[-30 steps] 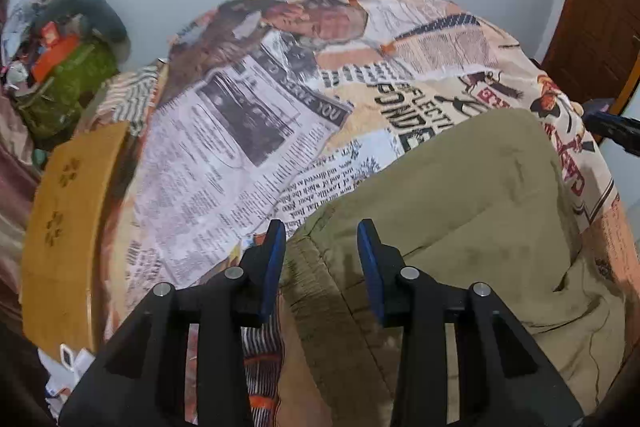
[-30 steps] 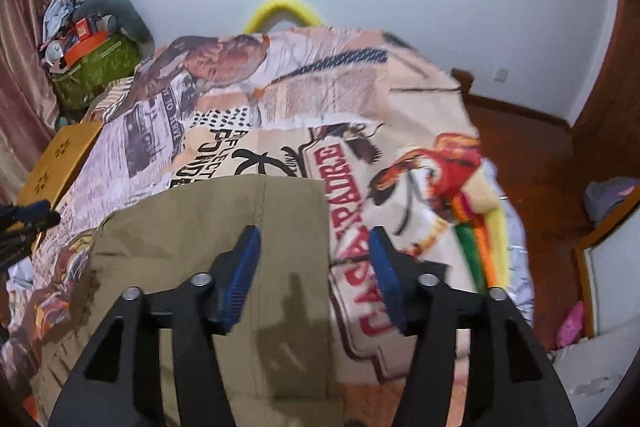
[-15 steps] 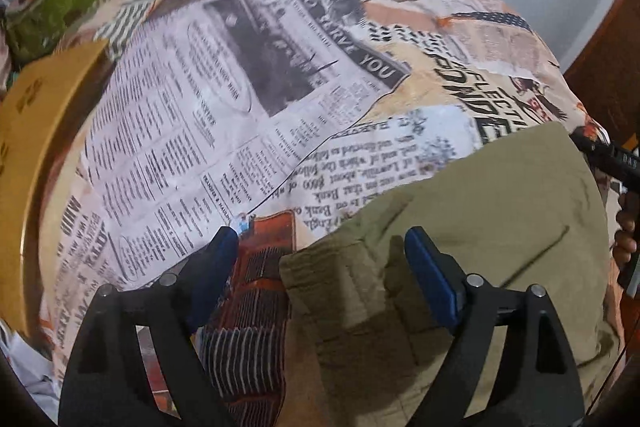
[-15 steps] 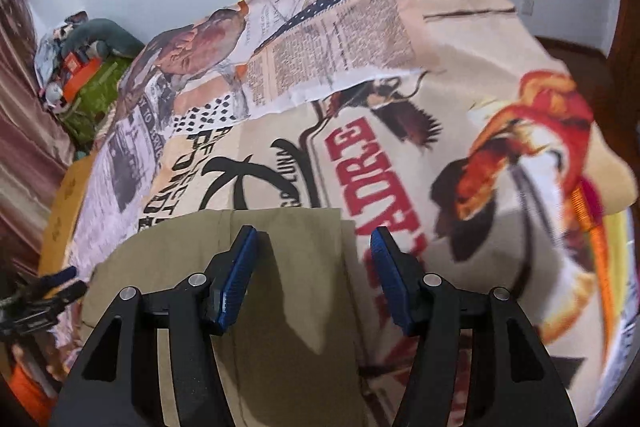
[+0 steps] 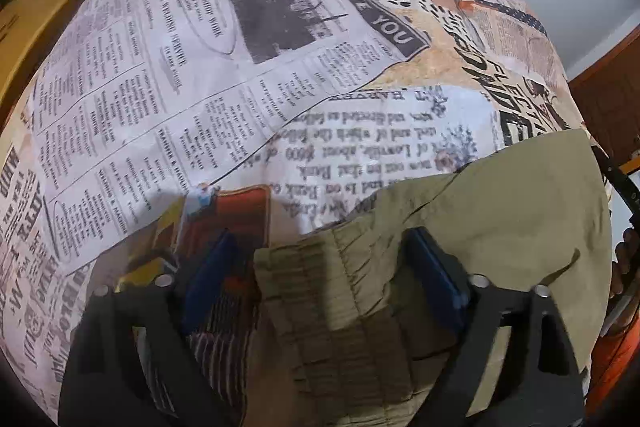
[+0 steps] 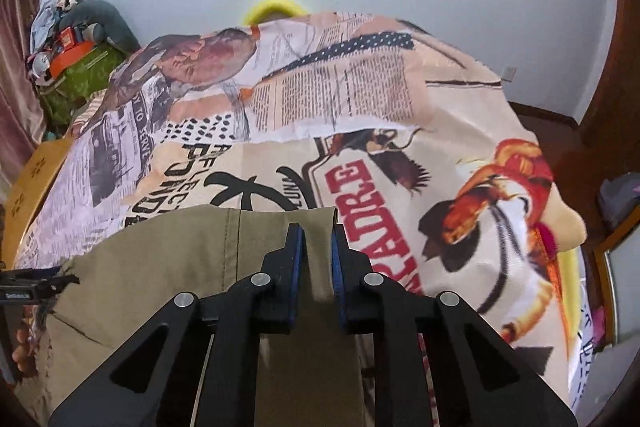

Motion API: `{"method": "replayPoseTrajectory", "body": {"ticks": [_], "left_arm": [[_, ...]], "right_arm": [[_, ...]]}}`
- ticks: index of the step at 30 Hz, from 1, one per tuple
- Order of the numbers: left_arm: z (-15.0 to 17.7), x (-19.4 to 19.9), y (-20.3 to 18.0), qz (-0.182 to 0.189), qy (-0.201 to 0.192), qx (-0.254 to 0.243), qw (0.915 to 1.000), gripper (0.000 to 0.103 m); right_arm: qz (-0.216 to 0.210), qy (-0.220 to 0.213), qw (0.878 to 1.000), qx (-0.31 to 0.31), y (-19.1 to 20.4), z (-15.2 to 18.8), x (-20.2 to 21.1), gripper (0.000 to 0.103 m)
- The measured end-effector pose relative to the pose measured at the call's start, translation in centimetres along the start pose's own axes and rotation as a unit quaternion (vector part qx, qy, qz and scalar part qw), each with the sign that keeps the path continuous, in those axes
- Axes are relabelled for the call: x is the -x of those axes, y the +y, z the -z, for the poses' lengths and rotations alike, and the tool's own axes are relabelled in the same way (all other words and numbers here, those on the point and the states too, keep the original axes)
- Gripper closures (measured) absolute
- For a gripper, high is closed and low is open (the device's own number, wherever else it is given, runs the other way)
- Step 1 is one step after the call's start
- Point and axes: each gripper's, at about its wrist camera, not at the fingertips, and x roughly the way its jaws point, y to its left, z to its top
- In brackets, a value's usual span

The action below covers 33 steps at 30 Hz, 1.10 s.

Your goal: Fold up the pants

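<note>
Olive-khaki pants (image 5: 500,219) lie on a bed covered with a newspaper-print sheet (image 5: 200,87). In the left wrist view my left gripper (image 5: 320,267) straddles the gathered waistband corner (image 5: 316,283). Its jaws are closing; one blue pad (image 5: 208,267) rests over the sheet, the other (image 5: 432,267) on the cloth, neither pressing the band. In the right wrist view my right gripper (image 6: 316,247) is closing, its pads pinching a strip of the pants (image 6: 160,267) at the far right corner. The left gripper's tip (image 6: 36,287) shows at that view's left edge.
A cardboard box (image 6: 28,195) stands against the bed's left side, with a pile of bags and clothes (image 6: 80,59) behind it. A yellow object (image 6: 276,7) peeks over the head of the bed. Wooden floor and a door (image 6: 600,107) lie to the right.
Both grippers dropped closer to the pants. The left one opened wide, then narrowed around the waistband corner. The right one closed from half open onto the cloth's edge.
</note>
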Motion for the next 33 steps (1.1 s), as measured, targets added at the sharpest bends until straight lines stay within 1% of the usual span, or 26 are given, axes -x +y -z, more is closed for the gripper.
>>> {"method": "replayPoseTrajectory", "body": {"ticks": [1,3,4,6,8,9,11,13,15,18,20,23,24,25,26,29,33], "left_arm": [[0.0,0.2,-0.3,0.002,-0.002,-0.004,1.0000,0.039],[0.1,1.3,-1.6,-0.039,-0.025,-0.024,0.9986,0.051],[0.2,1.8,-2.1,-0.052,-0.032,-0.036,0.9975,0.052],[0.4,3.2,-2.9,-0.070,-0.048,-0.047,0.9952,0.054],[0.4,4.7,-3.3,-0.078,-0.064,-0.050,0.9936,0.054],[0.4,6.0,-3.7,-0.084,-0.078,-0.054,0.9919,0.054],[0.0,8.1,-4.0,-0.084,-0.098,-0.056,0.9901,0.054],[-0.3,10.7,-4.6,-0.085,-0.126,-0.062,0.9864,0.054],[-0.6,13.5,-5.8,-0.092,-0.157,-0.070,0.9807,0.054],[-0.7,17.1,-7.2,-0.099,-0.191,-0.083,0.9730,0.054],[-0.3,18.8,-8.1,-0.102,-0.203,-0.098,0.9688,0.054],[1.0,20.2,-9.1,-0.106,-0.205,-0.115,0.9663,0.056],[1.8,20.6,-9.4,-0.107,-0.203,-0.124,0.9653,0.070],[2.3,20.7,-9.8,-0.106,-0.197,-0.132,0.9656,0.079],[2.9,20.8,-10.1,-0.109,-0.191,-0.138,0.9656,0.084],[5.2,21.2,-10.5,-0.107,-0.182,-0.148,0.9662,0.084],[8.3,21.7,-10.6,-0.091,-0.171,-0.155,0.9688,0.084]], "right_arm": [[0.000,-0.003,1.000,-0.002,-0.1,-0.1,0.4,0.091],[-0.001,-0.007,1.000,-0.005,0.0,-0.2,1.0,0.091],[-0.004,-0.010,1.000,-0.005,0.0,-0.4,1.6,0.091],[-0.005,-0.015,1.000,-0.004,0.2,-0.6,2.7,0.092],[0.001,-0.023,1.000,0.002,0.5,-1.0,4.2,0.093],[0.008,-0.029,1.000,0.007,0.7,-1.0,4.8,0.099],[0.006,-0.040,0.999,0.012,0.9,-1.7,6.7,0.099],[0.009,-0.054,0.998,0.013,1.0,-2.2,8.4,0.099],[0.011,-0.068,0.997,0.016,1.2,-2.7,10.1,0.099],[0.013,-0.089,0.996,0.015,1.4,-3.4,12.9,0.099],[0.007,-0.103,0.995,0.007,1.3,-3.5,15.0,0.099],[-0.006,-0.108,0.994,-0.004,0.9,-2.7,17.4,0.100],[-0.007,-0.106,0.994,-0.005,0.9,-2.4,17.7,0.100],[-0.010,-0.102,0.995,-0.004,0.8,-1.8,18.4,0.100],[-0.015,-0.098,0.995,-0.003,0.7,-1.2,18.7,0.100],[-0.016,-0.083,0.996,0.009,1.3,0.9,19.7,0.100],[-0.009,-0.080,0.996,0.027,2.2,3.8,20.9,0.100]]}}
